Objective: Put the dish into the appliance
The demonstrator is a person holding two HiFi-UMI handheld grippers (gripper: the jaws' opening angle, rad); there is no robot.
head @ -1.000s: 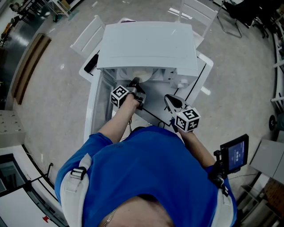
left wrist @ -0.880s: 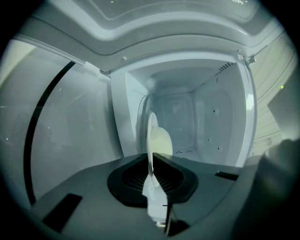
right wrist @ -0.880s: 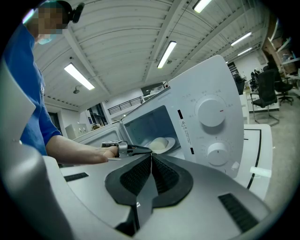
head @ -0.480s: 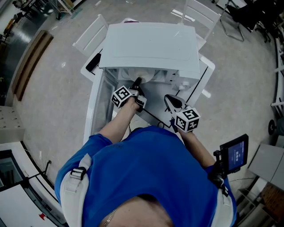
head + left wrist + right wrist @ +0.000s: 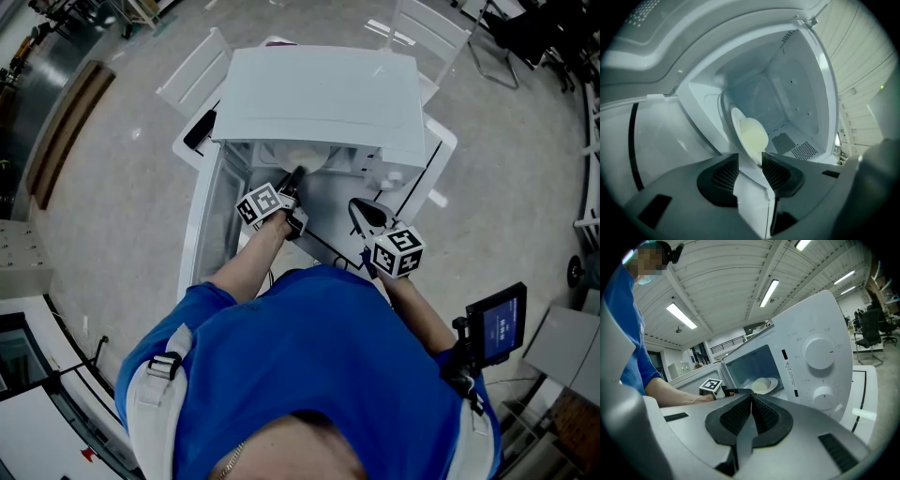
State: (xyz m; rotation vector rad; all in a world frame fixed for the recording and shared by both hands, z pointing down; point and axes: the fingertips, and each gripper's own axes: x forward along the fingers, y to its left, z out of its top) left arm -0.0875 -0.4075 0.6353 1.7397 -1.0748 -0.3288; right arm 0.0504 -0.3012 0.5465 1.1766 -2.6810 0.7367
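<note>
Two tongs are working in our hands above the white desk [image 5: 439, 141]. Nearest us, our right tongs [image 5: 751, 397] are hovering clenched and empty in front of the microwave's [image 5: 319, 94] dials [image 5: 819, 353]. Farther on, our left tongs [image 5: 750, 161] are reaching into the open cavity, jaws opening, with the dish's [image 5: 749, 136] rim between the loosening pads. Beyond them, the dish is lying on the cavity floor, carrying a pale mound [image 5: 761, 383].

White chair [image 5: 192, 73], small screen [image 5: 497, 325]
</note>
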